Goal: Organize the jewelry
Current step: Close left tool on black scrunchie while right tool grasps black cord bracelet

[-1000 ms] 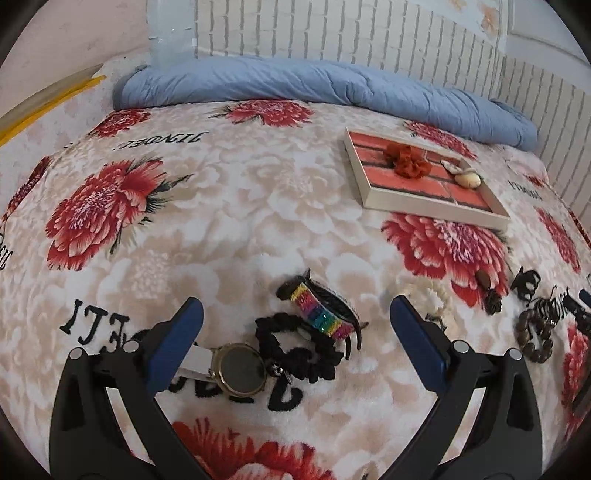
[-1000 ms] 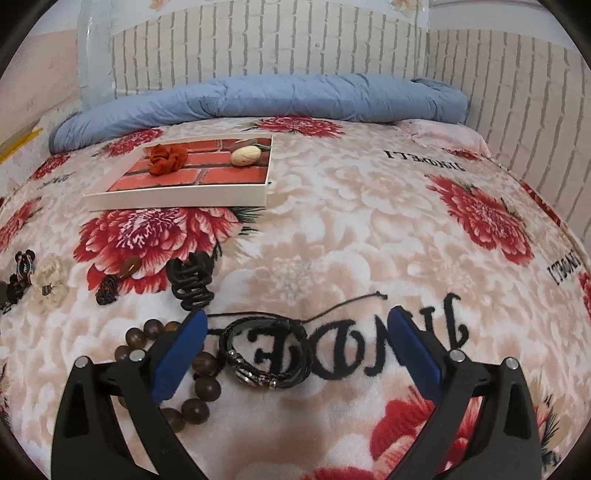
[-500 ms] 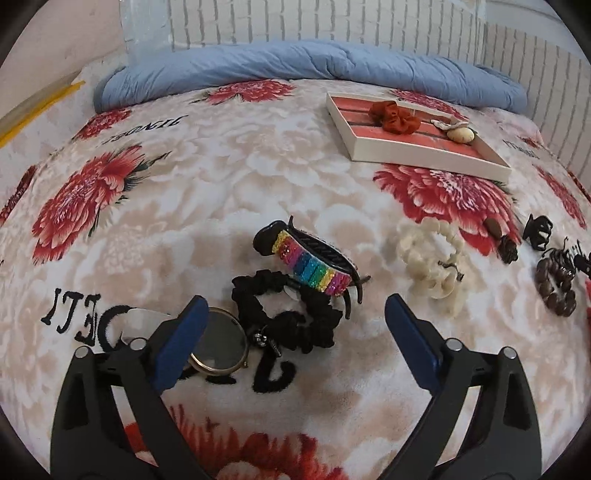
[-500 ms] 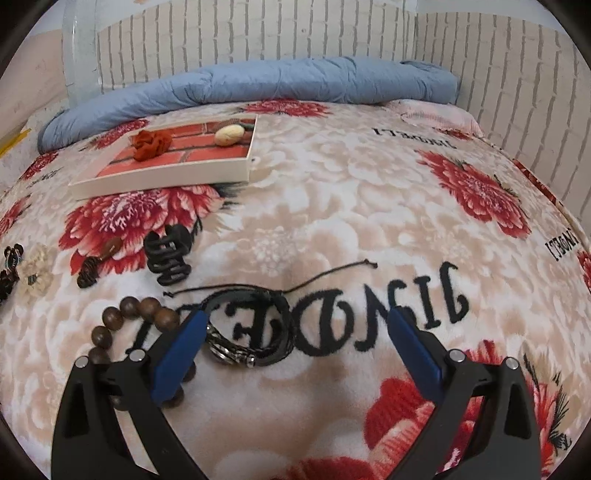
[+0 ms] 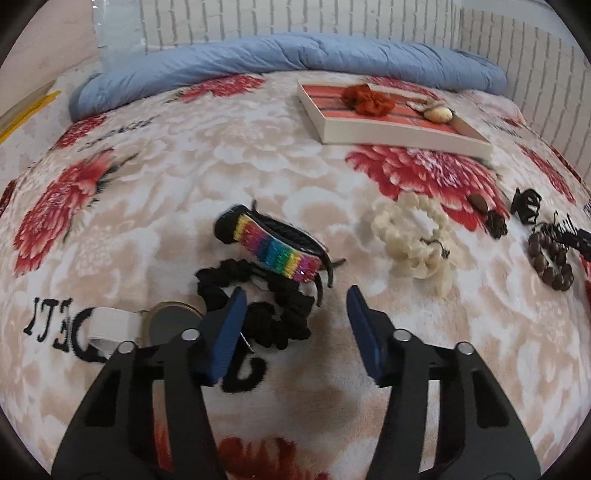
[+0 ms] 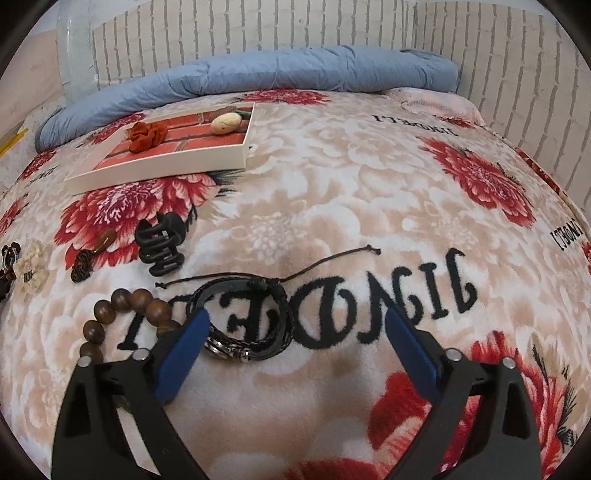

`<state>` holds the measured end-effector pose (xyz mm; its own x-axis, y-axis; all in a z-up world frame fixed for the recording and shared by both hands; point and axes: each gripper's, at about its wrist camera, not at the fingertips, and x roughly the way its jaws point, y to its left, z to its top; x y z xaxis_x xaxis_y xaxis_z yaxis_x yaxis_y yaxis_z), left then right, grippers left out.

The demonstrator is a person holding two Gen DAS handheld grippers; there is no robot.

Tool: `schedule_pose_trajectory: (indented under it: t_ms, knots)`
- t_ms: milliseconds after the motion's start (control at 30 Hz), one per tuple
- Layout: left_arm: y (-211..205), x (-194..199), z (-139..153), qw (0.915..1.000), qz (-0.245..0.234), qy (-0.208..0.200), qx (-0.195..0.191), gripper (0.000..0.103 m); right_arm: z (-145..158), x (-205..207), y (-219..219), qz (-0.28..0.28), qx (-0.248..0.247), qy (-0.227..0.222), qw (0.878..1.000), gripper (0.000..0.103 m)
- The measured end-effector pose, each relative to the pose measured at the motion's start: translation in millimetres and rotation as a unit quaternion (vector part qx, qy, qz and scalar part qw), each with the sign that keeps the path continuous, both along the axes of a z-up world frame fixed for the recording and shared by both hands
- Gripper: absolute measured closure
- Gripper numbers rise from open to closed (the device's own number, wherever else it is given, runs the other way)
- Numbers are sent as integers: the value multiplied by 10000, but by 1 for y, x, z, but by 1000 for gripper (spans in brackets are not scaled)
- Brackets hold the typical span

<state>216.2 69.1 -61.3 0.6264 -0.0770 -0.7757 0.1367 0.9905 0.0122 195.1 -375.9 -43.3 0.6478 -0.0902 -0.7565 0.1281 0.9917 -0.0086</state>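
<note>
My left gripper (image 5: 295, 306) is open, jaws partly narrowed, just over a black scrunchie (image 5: 258, 299) on the floral blanket. A rainbow hair clip (image 5: 277, 247) lies just beyond it, a watch (image 5: 166, 321) to its left. A cream scrunchie (image 5: 413, 236) and wooden bead bracelet (image 5: 550, 258) lie to the right. My right gripper (image 6: 295, 321) is open around a black leather bracelet (image 6: 243, 317). A bead bracelet (image 6: 122, 310) and black claw clip (image 6: 160, 247) lie left. The tray (image 5: 388, 134) (image 6: 166, 168) holds a red scrunchie (image 6: 147, 134).
A rolled blue quilt (image 5: 295, 62) runs along the back under a brick-pattern wall (image 6: 258, 33). Small dark clips (image 5: 524, 206) lie right of the cream scrunchie. A cream flower clip (image 6: 31, 269) lies at the far left of the right wrist view.
The left gripper has moved forward and right over the black scrunchie and its jaws have narrowed. The right gripper has moved closer to the black leather bracelet.
</note>
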Motion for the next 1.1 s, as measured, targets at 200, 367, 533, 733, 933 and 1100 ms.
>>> schedule_pose_trajectory:
  t_ms: [200, 367, 533, 733, 933, 1100]
  knots:
    - [4, 5, -6, 9998, 24, 142, -168, 59, -3, 3, 3, 100, 3, 26, 9999, 21]
    - [10, 13, -9, 9988, 68, 265, -401, 64, -6, 9, 11, 168, -109, 123, 9997, 28]
    - [13, 14, -10, 9981, 111, 302, -528, 67, -9, 14, 9, 126, -44, 224, 9997, 32]
    - [15, 14, -10, 9977, 107, 320, -581, 67, -13, 20, -3, -53, 89, 356, 9993, 38]
    - [16, 15, -11, 9974, 112, 342, -628, 69, -18, 27, 5, 9, -255, 486, 9985, 43]
    - [15, 17, -11, 9973, 119, 338, -633, 72, -18, 27, 11, 142, -392, 454, 9981, 60]
